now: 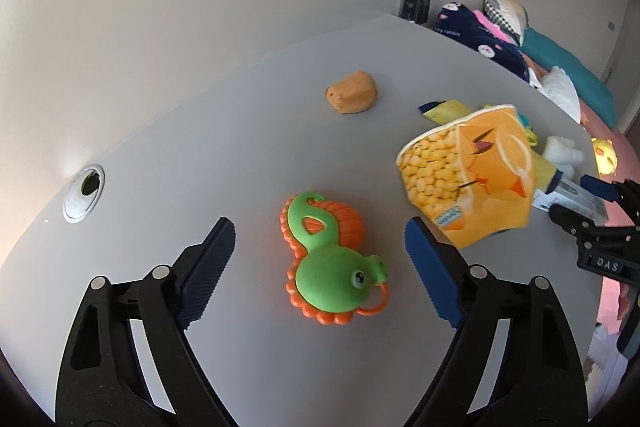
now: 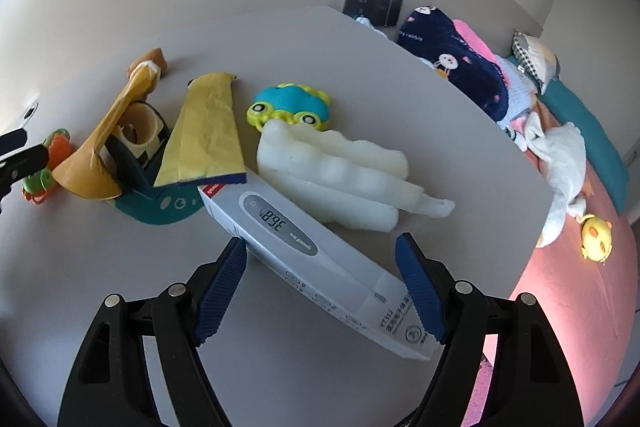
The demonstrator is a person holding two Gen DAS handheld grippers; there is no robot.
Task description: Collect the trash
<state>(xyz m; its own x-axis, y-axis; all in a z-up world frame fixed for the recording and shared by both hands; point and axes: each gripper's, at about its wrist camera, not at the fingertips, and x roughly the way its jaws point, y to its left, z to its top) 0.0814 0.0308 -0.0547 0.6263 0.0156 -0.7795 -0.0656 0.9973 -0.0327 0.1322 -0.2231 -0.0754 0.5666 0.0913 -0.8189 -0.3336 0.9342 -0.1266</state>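
Observation:
In the left wrist view my left gripper (image 1: 320, 267) is open over a green and orange seahorse toy (image 1: 334, 261) on the grey table (image 1: 200, 131). An orange popcorn bag (image 1: 468, 175) stands to its right, and an orange lump (image 1: 352, 91) lies farther back. In the right wrist view my right gripper (image 2: 320, 291) is open around a white thermometer box (image 2: 316, 267) lying on the table. Beyond it lie white foam packing (image 2: 344, 175), a yellow wrapper (image 2: 208, 131) and the popcorn bag (image 2: 104, 139), seen edge-on.
A blue and yellow car toy (image 2: 290, 107) sits behind the foam. A teal stand (image 2: 148, 195) sits under the yellow wrapper. A cable hole (image 1: 84, 191) is at the table's left. A bed with blankets (image 2: 460, 63) and a yellow plush (image 2: 596, 233) lies beyond the table's right edge.

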